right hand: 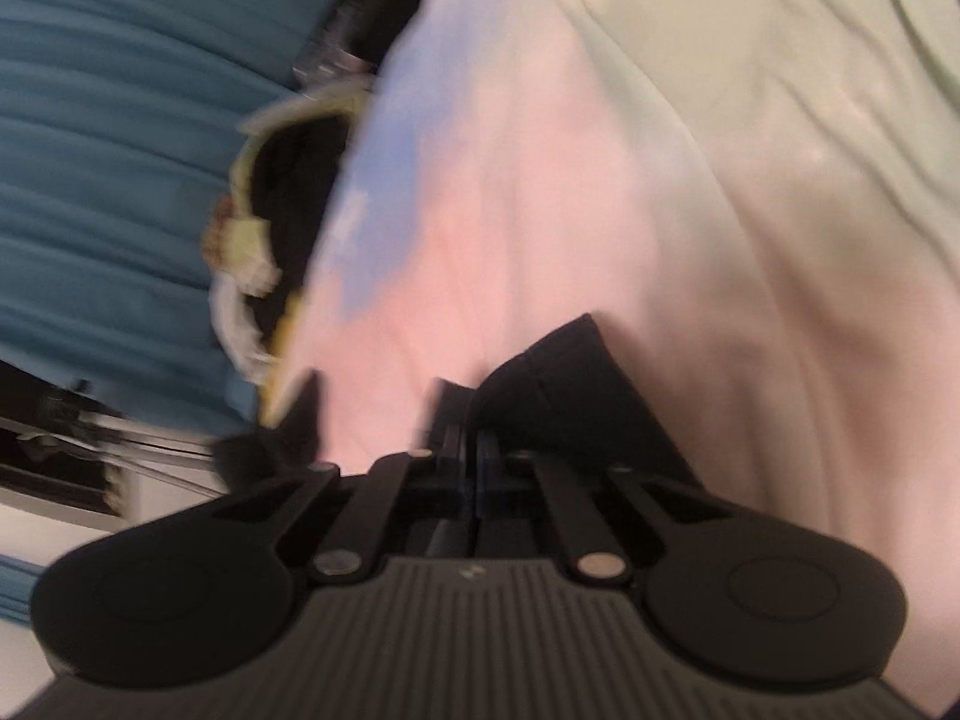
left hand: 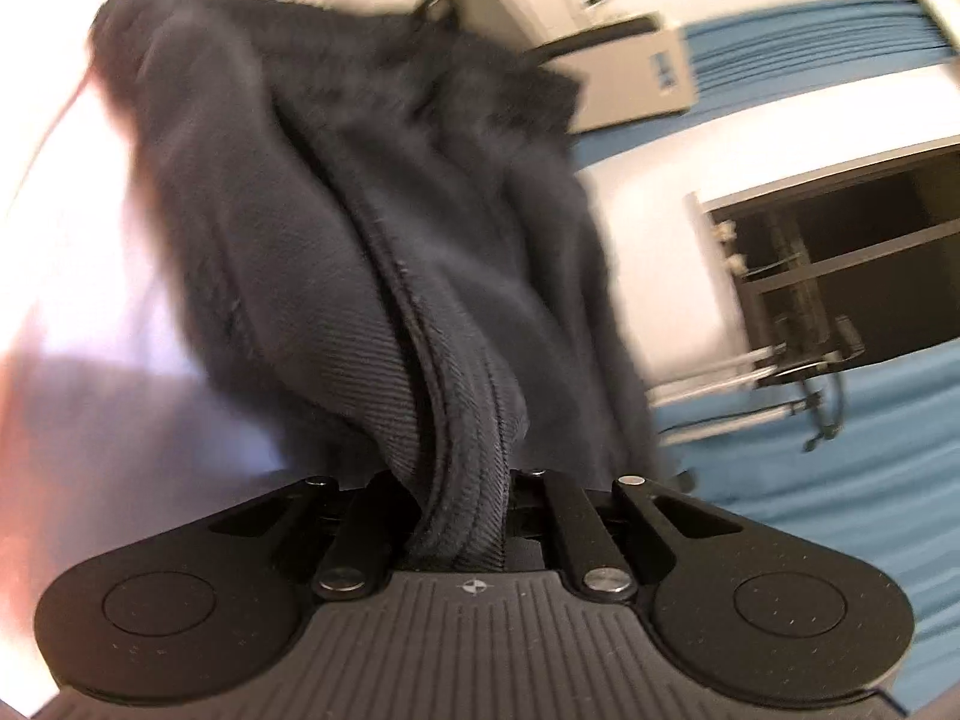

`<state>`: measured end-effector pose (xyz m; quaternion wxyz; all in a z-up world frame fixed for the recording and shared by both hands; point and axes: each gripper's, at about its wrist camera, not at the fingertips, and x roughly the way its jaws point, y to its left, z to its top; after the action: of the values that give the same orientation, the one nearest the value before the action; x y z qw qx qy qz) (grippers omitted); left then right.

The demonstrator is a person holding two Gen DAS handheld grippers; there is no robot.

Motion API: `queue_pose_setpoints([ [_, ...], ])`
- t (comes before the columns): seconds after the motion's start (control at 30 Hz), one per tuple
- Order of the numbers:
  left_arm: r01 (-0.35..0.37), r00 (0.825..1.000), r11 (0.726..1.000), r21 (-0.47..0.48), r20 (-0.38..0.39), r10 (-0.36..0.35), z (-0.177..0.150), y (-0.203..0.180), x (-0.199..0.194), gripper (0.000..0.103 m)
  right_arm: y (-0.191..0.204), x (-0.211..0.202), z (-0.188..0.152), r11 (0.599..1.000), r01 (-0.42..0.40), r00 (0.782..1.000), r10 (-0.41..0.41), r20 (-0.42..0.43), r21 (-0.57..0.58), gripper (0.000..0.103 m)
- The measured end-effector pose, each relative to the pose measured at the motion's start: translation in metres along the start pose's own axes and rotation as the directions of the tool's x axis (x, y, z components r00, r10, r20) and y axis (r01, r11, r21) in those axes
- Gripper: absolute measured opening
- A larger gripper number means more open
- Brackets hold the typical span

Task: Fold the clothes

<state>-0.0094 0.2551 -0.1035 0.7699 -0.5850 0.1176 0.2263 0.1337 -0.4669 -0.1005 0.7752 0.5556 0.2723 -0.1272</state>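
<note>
A dark navy garment (left hand: 360, 228) is held by the left gripper (left hand: 462, 516), whose jaws are clamped narrowly on a thick seamed edge of the cloth; from the grip the fabric is seen rising toward twelve o'clock in bunched folds, filling the middle of the left wrist view. A pale, brightly lit surface (left hand: 78, 276) is seen at nine o'clock of the garment, and a dark shelf unit (left hand: 840, 258) at three o'clock, with blue floor (left hand: 870, 462) below it. In the right wrist view, which is blurred, the right gripper (right hand: 471, 450) is shown with its jaws drawn fully together; whether any cloth is pinched between them cannot be told. A small dark corner of fabric (right hand: 570, 384) is seen just beside the fingers at one o'clock, lying against a pale pink and cream cloth (right hand: 690, 210) that fills the view from twelve to four o'clock. Blue pleated material (right hand: 120, 150) is seen at ten o'clock.
</note>
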Motion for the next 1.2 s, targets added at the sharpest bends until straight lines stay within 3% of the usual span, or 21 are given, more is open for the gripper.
queue_pose_setpoints([
  [0.07, 0.06, 0.998, 0.998, 0.008, 0.027, -0.06, 0.005, -0.005, -0.008, 0.007, 0.025, -0.023, -0.002, 0.988, -0.134, 0.988, 0.138, 0.062, -0.073, 0.003],
  [0.1, 0.089, 0.995, 0.996, 0.005, 0.034, -0.089, 0.008, -0.006, -0.012, 0.007, 0.039, -0.037, -0.004, 0.972, -0.208, 0.972, 0.218, 0.09, -0.113, 0.003],
  [0.17, 0.145, 0.989, 0.989, 0.003, 0.042, -0.145, 0.015, -0.007, -0.02, 0.006, 0.065, -0.073, -0.008, 0.897, -0.381, 0.897, 0.417, 0.144, -0.222, 0.003],
  [0.27, 0.171, 0.984, 0.985, 0.016, 0.058, -0.171, 0.024, -0.004, -0.033, 0.006, 0.079, -0.116, -0.016, 0.812, -0.476, 0.808, 0.555, 0.196, -0.338, 0.004],
  [0.3, 0.16, 0.985, 0.987, 0.022, 0.053, -0.161, 0.026, -0.003, -0.035, 0.006, 0.073, -0.121, -0.016, 0.839, -0.447, 0.831, 0.518, 0.203, -0.31, 0.004],
  [0.37, 0.127, 0.991, 0.992, 0.028, 0.035, -0.128, 0.026, 0.0, -0.039, 0.006, 0.04, -0.122, -0.016, 0.921, -0.362, 0.904, 0.385, 0.186, -0.143, 0.004],
  [0.43, 0.082, 0.997, 0.996, 0.028, 0.011, -0.082, 0.024, 0.003, -0.04, 0.006, -0.004, -0.116, -0.019, 0.98, -0.192, 0.975, 0.184, 0.124, 0.051, 0.004],
  [0.5, 0.03, 0.999, 0.999, 0.02, -0.014, -0.03, 0.021, 0.005, -0.036, 0.006, -0.045, -0.108, -0.023, 0.978, -0.032, 0.999, 0.025, 0.036, 0.207, 0.004],
  [0.57, -0.003, 0.999, 1.0, 0.01, -0.038, 0.003, 0.019, 0.006, -0.032, 0.006, -0.054, -0.109, -0.022, 0.979, 0.054, 0.997, -0.062, 0.034, 0.199, 0.003],
  [0.7, -0.026, 0.998, 0.999, 0.034, -0.05, 0.028, 0.02, 0.003, -0.032, 0.01, -0.038, -0.126, -0.015, 0.992, 0.004, 0.987, -0.024, 0.156, 0.13, 0.007],
  [0.73, -0.034, 0.998, 0.999, 0.042, -0.058, 0.036, 0.021, 0.002, -0.033, 0.017, -0.036, -0.128, -0.015, 0.994, 0.017, 0.985, -0.034, 0.167, 0.106, 0.007],
  [0.8, -0.06, 0.994, 0.997, 0.039, -0.084, 0.064, 0.025, 0.002, -0.039, 0.048, -0.041, -0.13, -0.014, 0.992, 0.05, 0.984, -0.069, 0.166, 0.114, 0.009],
  [0.83, -0.061, 0.995, 0.998, 0.023, -0.083, 0.063, 0.028, 0.004, -0.045, 0.071, -0.045, -0.13, -0.013, 0.989, 0.068, 0.983, -0.089, 0.16, 0.133, 0.014],
  [0.87, -0.044, 0.997, 0.999, 0.018, -0.07, 0.046, 0.031, 0.007, -0.053, 0.08, -0.05, -0.131, -0.012, 0.985, 0.086, 0.982, -0.109, 0.153, 0.152, 0.018],
  [0.97, 0.009, 1.0, 1.0, 0.02, -0.028, -0.008, 0.043, 0.016, -0.077, 0.086, -0.055, -0.123, -0.011, 0.97, 0.149, 0.971, -0.181, 0.158, 0.193, 0.07],
  [1.07, 0.001, 1.0, 1.0, -0.016, -0.015, -0.001, 0.06, 0.031, -0.079, 0.089, -0.058, -0.126, -0.009, 0.967, 0.182, 0.961, -0.214, 0.176, 0.18, 0.078],
  [1.2, -0.044, 0.999, 0.99, -0.135, -0.012, 0.042, 0.077, 0.053, -0.054, 0.089, -0.062, -0.093, -0.014, 0.963, 0.204, 0.971, -0.222, 0.087, 0.178, 0.079],
])
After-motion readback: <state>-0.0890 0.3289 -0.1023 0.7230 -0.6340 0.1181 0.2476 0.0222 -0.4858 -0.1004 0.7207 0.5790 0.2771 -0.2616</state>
